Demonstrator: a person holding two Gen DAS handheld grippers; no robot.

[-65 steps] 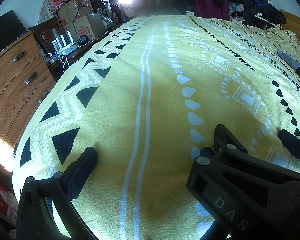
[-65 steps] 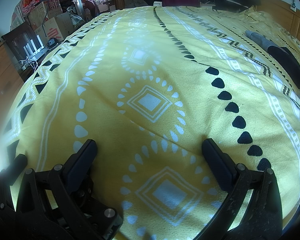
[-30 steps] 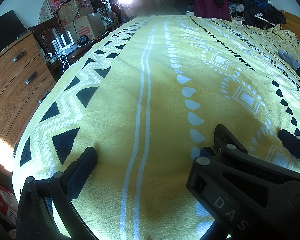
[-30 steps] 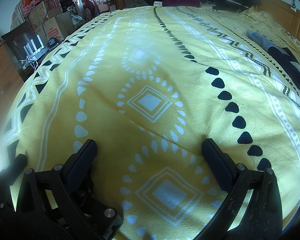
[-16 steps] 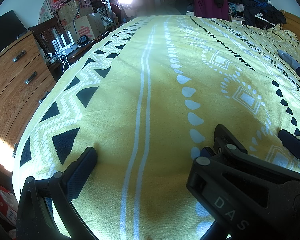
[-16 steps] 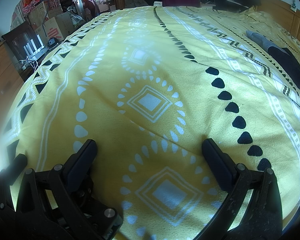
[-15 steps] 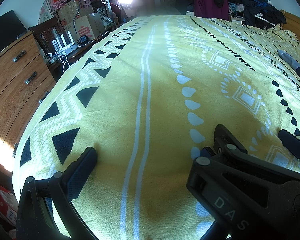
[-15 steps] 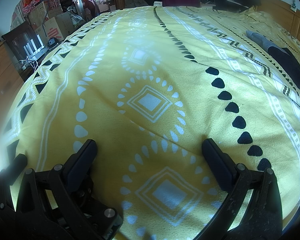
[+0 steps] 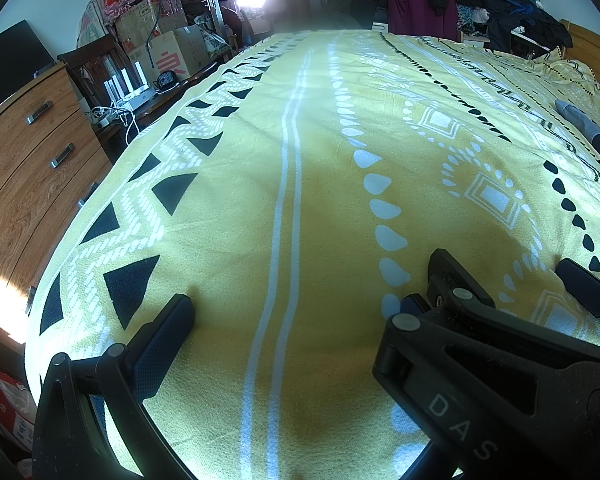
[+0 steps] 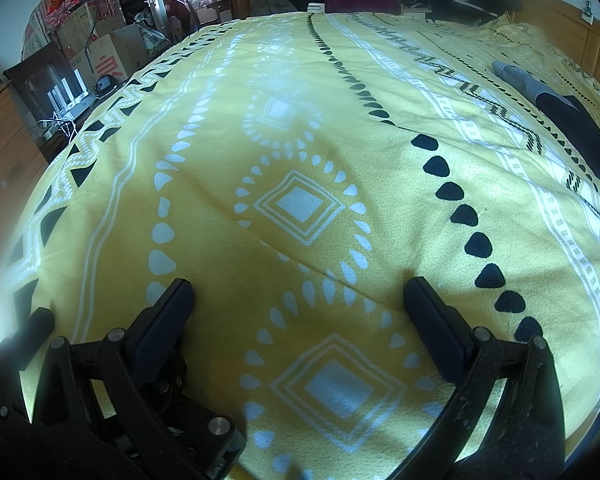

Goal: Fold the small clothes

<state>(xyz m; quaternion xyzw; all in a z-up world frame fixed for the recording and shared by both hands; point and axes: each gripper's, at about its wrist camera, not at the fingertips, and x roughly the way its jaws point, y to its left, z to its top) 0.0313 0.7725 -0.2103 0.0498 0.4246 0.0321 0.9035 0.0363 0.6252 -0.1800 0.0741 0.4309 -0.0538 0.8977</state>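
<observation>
A small garment, grey at one end and dark navy at the other, lies at the far right of the yellow patterned bedspread. Its grey tip also shows at the right edge of the left wrist view. My right gripper rests low over the bedspread, open, with nothing between its fingers. My left gripper sits just to its left, also open and empty. Only its left finger shows. The right gripper's body covers the other one.
A wooden chest of drawers stands along the bed's left side. Behind it are a white router and cardboard boxes. Hung and piled clothes crowd the far end. A wooden headboard is at the right.
Both grippers have stayed still and open. The garment at the right edge shifted slightly about a second ago, and a pale patch beside it is gone from that spot.
</observation>
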